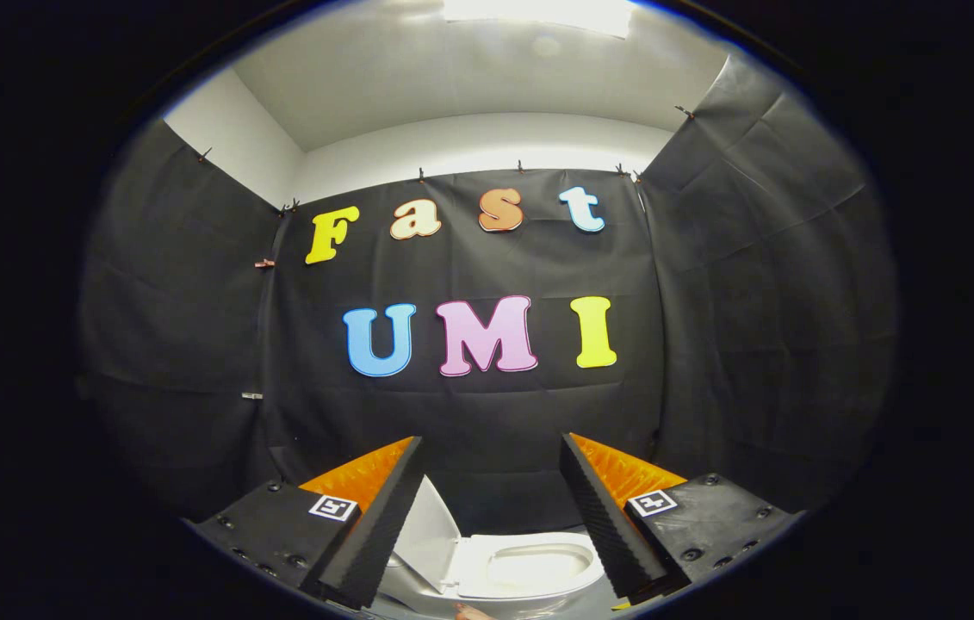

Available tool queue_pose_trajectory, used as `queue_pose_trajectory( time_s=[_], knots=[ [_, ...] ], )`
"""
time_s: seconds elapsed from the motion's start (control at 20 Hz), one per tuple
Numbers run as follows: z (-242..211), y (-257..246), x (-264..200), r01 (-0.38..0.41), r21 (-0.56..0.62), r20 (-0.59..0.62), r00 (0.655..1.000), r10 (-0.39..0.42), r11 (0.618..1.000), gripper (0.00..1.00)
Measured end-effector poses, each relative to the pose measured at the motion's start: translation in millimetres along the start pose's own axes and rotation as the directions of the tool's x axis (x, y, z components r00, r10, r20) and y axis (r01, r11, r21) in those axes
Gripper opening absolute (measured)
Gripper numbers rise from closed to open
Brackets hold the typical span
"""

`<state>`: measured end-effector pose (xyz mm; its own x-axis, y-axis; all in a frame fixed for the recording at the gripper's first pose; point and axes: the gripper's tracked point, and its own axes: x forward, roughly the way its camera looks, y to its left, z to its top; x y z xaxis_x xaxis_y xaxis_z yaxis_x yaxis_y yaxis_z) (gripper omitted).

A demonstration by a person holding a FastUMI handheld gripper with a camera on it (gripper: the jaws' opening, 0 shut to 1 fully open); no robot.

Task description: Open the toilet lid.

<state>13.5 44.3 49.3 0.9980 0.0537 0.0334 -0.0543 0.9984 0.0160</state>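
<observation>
A white toilet [530, 568] sits low between and below my fingers, seen from above. Its lid [428, 534] stands raised at the left side, next to the left finger. The seat ring and the bowl opening [538, 564] lie uncovered. My gripper [491, 452] hangs well above the toilet and is open, with a wide gap between the fingers and nothing held. The left finger hides part of the raised lid.
Black cloth walls close the booth ahead and on both sides, with white wall and a ceiling light [538, 13] above. A small bit of a person [474, 612] shows just in front of the toilet.
</observation>
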Motion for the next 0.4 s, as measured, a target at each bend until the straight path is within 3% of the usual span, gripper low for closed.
queue_pose_trajectory(
  time_s=[0.4],
  knots=[
    [0.2, -5.6, -1.6, 0.006, 0.011, -0.003, 1.0, -0.006, 1.0, 0.98]
  ],
)
